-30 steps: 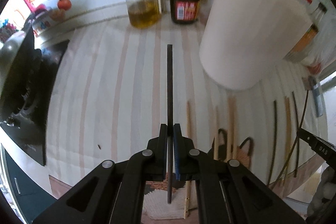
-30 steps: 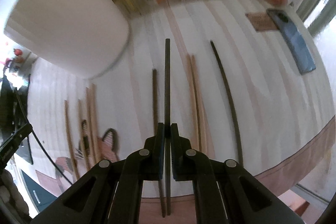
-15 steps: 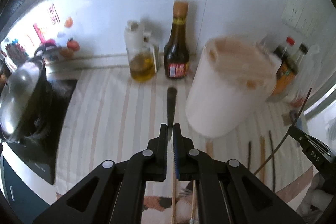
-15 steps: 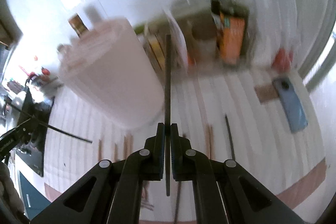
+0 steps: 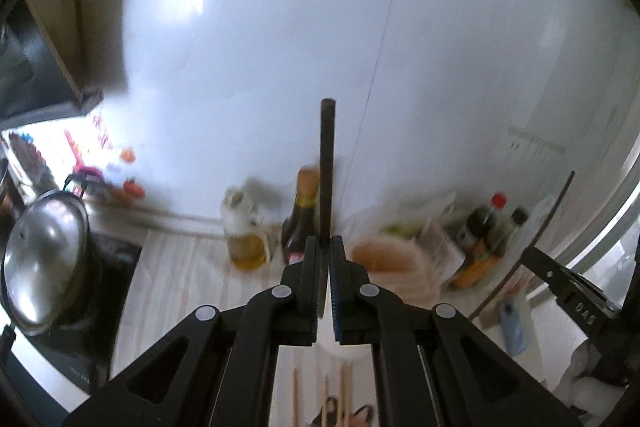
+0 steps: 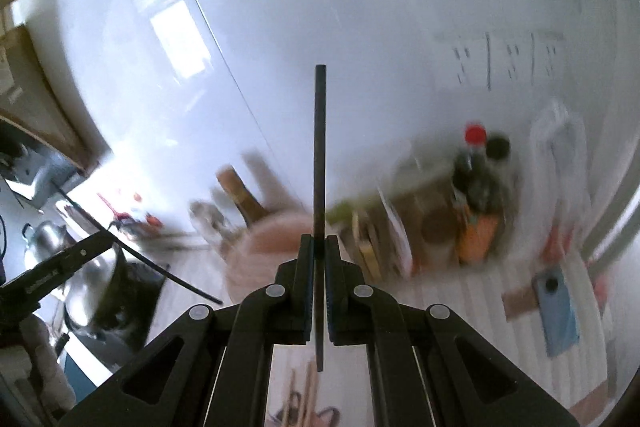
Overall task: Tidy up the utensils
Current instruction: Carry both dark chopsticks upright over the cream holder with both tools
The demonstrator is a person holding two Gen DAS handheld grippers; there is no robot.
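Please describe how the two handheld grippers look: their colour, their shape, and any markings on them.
Both the left gripper and the right gripper are matte black, each with two angular linkage arms joined by round silver rivets. Ribbed blue lining shows on the inner pad faces. Seen from the left wrist camera, the right gripper's black body bears pale lettering that seems to read "DAS". No cables or sleeves are clearly visible.

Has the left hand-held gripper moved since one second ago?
Yes. The left hand-held gripper, shut on a dark chopstick, went up: the white container and countertop now sit lower in its view.

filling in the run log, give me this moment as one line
left hand-held gripper: shut on dark chopstick | right hand-held gripper: shut on black chopstick | white container: below
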